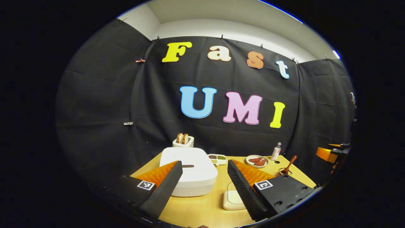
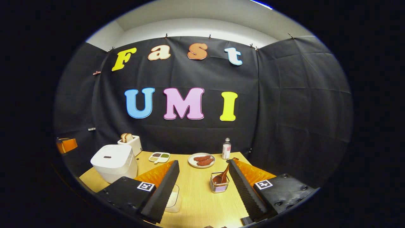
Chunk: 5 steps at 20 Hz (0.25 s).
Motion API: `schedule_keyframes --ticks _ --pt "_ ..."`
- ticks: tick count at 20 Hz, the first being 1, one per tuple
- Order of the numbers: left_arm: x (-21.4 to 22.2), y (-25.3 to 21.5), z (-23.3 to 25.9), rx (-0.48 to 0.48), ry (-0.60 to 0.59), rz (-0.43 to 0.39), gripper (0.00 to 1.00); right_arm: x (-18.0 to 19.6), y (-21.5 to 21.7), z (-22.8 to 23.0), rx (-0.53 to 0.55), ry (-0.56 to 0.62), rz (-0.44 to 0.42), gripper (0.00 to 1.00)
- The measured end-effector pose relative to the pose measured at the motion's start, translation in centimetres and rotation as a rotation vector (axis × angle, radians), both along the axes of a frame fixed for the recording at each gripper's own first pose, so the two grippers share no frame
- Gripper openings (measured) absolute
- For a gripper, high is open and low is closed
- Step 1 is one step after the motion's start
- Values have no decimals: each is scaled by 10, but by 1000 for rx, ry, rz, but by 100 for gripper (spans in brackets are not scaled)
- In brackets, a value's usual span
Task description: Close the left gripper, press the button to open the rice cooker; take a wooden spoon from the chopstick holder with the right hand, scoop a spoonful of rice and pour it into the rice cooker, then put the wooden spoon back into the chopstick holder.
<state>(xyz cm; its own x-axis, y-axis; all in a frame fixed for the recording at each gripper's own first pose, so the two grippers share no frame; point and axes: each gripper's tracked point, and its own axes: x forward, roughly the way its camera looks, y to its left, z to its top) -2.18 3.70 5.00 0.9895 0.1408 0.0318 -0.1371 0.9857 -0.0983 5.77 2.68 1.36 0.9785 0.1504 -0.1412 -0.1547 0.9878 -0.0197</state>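
Left gripper view: left gripper (image 1: 204, 186) hovering above the near edge of the wooden worktop (image 1: 202, 209), jaws wide apart, nothing between them. White rice cooker (image 1: 189, 171) dead ahead, lid down, dark button (image 1: 188, 166) on the lid top, partly behind the left finger. Toaster (image 1: 183, 141) with two bread slices just behind the cooker. Small divided tray (image 1: 217, 159) of grains right of the cooker. Shallow white container (image 1: 233, 200) on the worktop near the right finger. Plate (image 1: 257, 161) with reddish food farther back, small bottle (image 1: 276, 151) beside it. Wooden spoon (image 1: 288, 167) standing tilted in the chopstick holder (image 1: 281, 173), partly hidden behind the right finger. Right gripper (image 1: 332, 153) at far right edge, well apart from everything.

Right gripper view: right gripper (image 2: 204, 186) above the worktop (image 2: 196, 190), jaws wide apart, empty. Chopstick holder (image 2: 219, 183) just ahead, close to the right finger, wooden spoon (image 2: 224, 175) leaning inside it, handle up and right. Rice cooker (image 2: 114, 163) off to the left, closed, toaster (image 2: 130, 142) behind it. Divided tray (image 2: 160, 157), plate (image 2: 201, 160), bottle (image 2: 226, 148) along the back. White container (image 2: 173, 199) partly under the left finger. Left gripper (image 2: 66, 145) at far left edge; cannot tell its jaws from here.
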Motion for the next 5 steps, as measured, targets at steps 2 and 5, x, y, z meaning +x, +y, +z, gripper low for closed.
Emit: schedule_keyframes --ticks 2,5 --pt "3 1 0 16 -6 6 98 4 4 4 10 -4 4 99" --pt "6 -5 -7 15 7 -3 99 6 8 2 19 5 7 99"
